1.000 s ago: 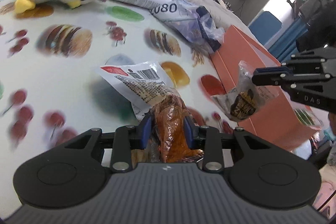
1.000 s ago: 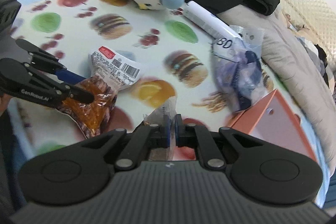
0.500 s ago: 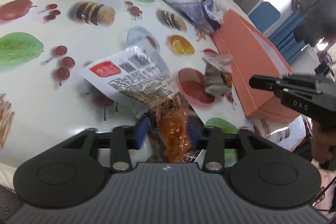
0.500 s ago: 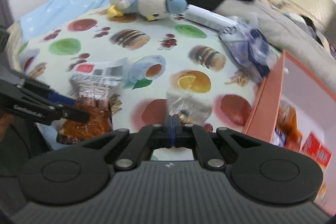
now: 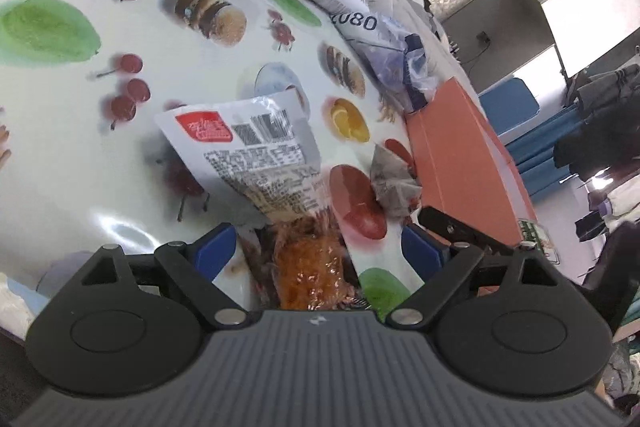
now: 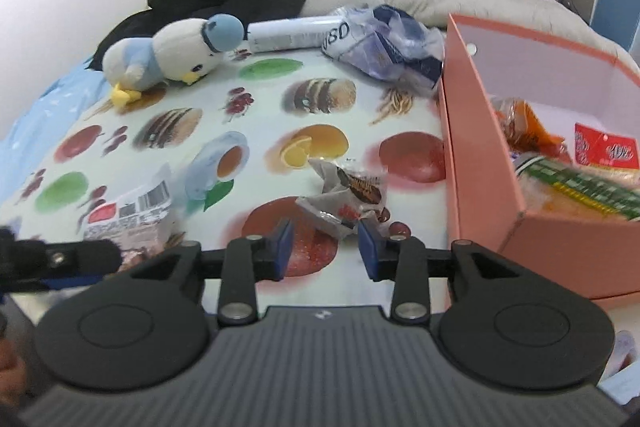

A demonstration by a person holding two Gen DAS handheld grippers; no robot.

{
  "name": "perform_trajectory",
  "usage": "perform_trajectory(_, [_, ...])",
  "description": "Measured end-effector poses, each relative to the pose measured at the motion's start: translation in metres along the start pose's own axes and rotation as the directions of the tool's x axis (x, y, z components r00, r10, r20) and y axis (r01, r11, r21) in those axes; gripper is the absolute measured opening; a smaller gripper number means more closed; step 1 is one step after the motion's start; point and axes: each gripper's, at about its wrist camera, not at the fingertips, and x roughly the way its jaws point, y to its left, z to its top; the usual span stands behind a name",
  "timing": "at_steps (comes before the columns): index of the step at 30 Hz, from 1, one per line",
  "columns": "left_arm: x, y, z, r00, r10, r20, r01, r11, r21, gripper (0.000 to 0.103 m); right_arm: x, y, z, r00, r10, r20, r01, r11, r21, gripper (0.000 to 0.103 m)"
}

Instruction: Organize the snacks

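The small crumpled wrapper lay on the fruit-print cloth, just ahead of the right gripper, whose jaws had just been opening and stood apart, gripping nothing. Its long axis ran crosswise; the orange box sat to its right. The left gripper, jaws wide, straddled the orange snack pack unpressed

The clearest print is "2080" in dark blue digits on the crumpled clear plastic bag beside the white tube; from the right wrist view only "080" shows, seen slantwise. The white snack packet carries a red label, a barcode and blocks of small print (all too blurred to read). In the orange box, a red packet bears white characters that cannot be made out.
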Motion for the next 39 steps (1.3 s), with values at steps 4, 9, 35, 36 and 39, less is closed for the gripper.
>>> perform_trajectory(4, [0.003,0.005,-0.003,1.0,0.019,0.004,-0.019,1.0,-0.016,0.092,0.017,0.001,0.0,1.0,0.002,0.004,-0.002,1.0,0.028,0.072])
perform_trajectory(9, [0.004,0.008,-0.005,1.0,0.007,0.002,-0.007,1.0,-0.014,0.092,0.029,0.001,0.006,0.997,-0.046,0.057,0.042,0.997,0.057,0.077])
perform_trajectory(35, [0.037,-0.027,-0.002,0.988,0.156,0.006,-0.156,0.986,0.057,0.095,0.04,-0.004,-0.026,0.997,-0.068,-0.042,0.066,0.997,-0.04,0.057])
perform_trajectory(36, [0.04,-0.03,-0.002,0.985,0.172,0.004,-0.172,0.983,0.069,0.095,0.036,-0.004,-0.028,0.997,-0.066,-0.042,0.064,0.997,-0.044,0.057])
perform_trajectory(39, [0.048,-0.039,-0.001,0.974,0.228,-0.001,-0.226,0.966,0.122,0.094,0.024,-0.005,-0.036,0.997,-0.06,-0.048,0.058,0.997,-0.055,0.057])
